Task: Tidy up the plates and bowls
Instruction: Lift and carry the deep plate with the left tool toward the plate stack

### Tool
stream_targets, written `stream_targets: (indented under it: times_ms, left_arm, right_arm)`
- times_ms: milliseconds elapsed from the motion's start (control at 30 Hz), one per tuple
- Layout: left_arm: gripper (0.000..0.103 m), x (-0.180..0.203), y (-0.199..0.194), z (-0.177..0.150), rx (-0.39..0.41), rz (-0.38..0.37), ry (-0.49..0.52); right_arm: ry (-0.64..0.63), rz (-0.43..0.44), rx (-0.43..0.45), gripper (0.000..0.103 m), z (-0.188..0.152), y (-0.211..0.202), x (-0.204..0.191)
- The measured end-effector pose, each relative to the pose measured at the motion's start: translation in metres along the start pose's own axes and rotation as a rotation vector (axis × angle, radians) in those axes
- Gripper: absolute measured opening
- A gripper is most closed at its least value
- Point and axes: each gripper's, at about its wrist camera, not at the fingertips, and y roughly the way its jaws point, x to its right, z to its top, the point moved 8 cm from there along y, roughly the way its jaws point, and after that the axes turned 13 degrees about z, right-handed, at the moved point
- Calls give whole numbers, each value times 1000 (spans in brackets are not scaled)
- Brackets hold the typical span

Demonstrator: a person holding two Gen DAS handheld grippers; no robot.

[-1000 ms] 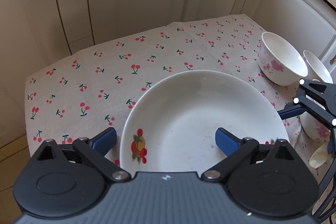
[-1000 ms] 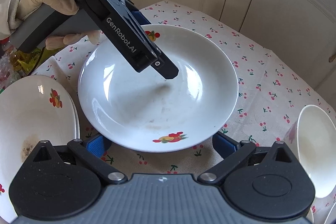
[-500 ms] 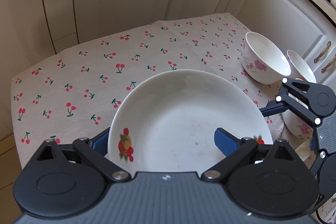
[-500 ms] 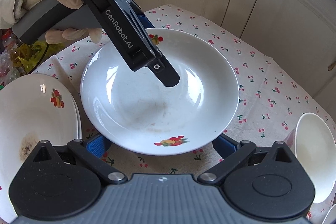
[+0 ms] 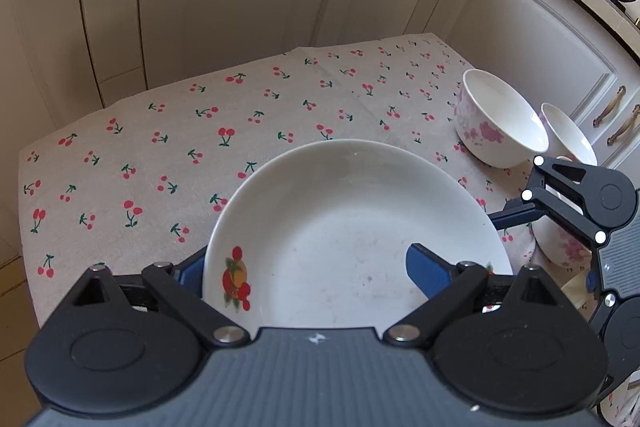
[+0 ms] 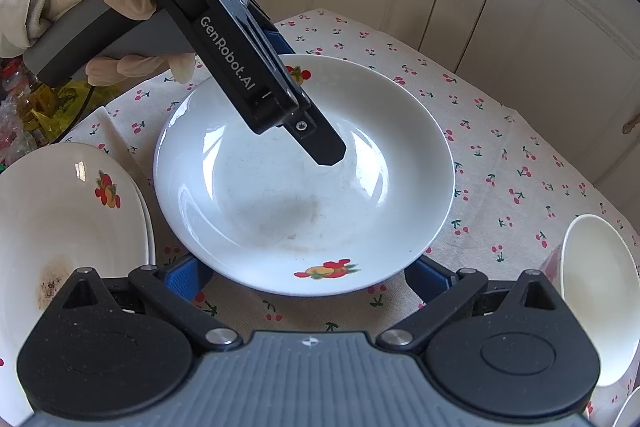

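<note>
Both tongs [image 5: 308, 271] [image 6: 308, 273] straddle plate [image 6: 304, 183] rims, closing left.

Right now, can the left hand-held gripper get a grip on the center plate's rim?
Probably yes: the left hand-held gripper straddles the plate rim, one finger inside, one outside, jaws closing, nothing between but the rim.

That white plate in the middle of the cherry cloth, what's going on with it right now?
A person holds a gripper in each hand over the plate. The left gripper straddles the plate's rim, one finger inside the dish and one outside, and its jaws are closing; the pads do not look pressed on yet. The right gripper hovers open at the opposite edge. A stained plate sits beside it, and floral bowls wait further off.
</note>
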Motion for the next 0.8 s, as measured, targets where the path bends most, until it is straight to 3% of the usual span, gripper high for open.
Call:
stream_targets:
  times_ms: [800]
  left_arm:
    - [96, 2, 1, 0, 6, 7, 8]
  right_arm:
    - [0, 3, 13, 103, 1, -2, 0]
